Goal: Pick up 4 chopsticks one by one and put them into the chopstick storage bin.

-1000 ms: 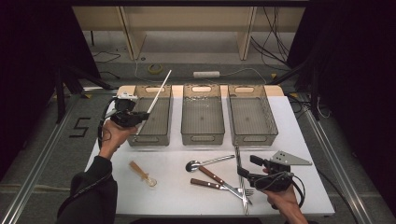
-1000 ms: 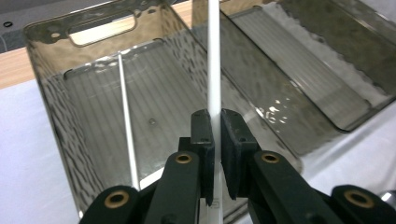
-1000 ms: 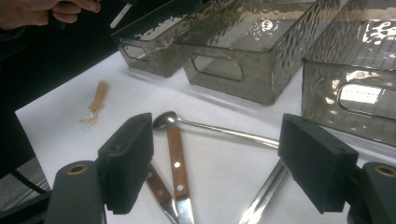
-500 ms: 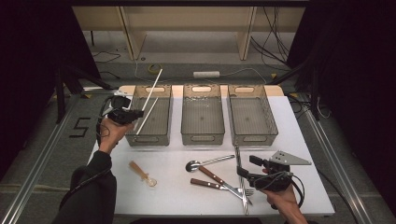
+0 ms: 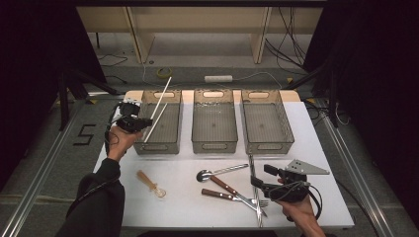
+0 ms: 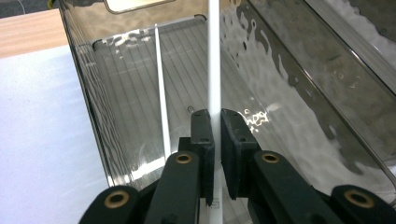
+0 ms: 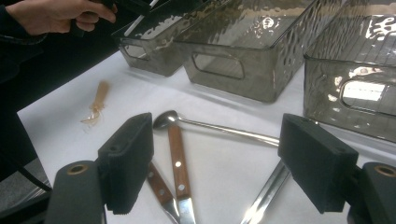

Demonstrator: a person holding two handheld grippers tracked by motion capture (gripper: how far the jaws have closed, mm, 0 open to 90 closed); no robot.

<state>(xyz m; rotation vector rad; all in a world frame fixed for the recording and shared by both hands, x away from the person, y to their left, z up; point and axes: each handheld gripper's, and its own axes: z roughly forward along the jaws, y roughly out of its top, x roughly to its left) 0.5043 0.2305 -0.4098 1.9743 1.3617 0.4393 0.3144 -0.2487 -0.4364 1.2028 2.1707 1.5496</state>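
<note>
White table [image 5: 316,148]: left hand-held gripper [image 5: 143,123] clamps white chopstick [image 5: 163,96] over left bin [image 5: 170,126]; right hand-held gripper [image 5: 260,177] wide open, empty.

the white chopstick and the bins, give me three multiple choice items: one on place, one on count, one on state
1. Where does the white chopstick in the left tongs point?
A. into the left bin
B. into the right bin
C. at the spoon

2. How many grey bins stand on the table?
A. two
B. three
C. four

3. How do the right tongs stand?
A. shut on a knife
B. shut on a fork
C. open

Answers:
1 A: the stick slants over the left bin.
2 B: three bins stand side by side in the high view.
3 C: a wide gap separates the pads, with nothing between them.
</note>
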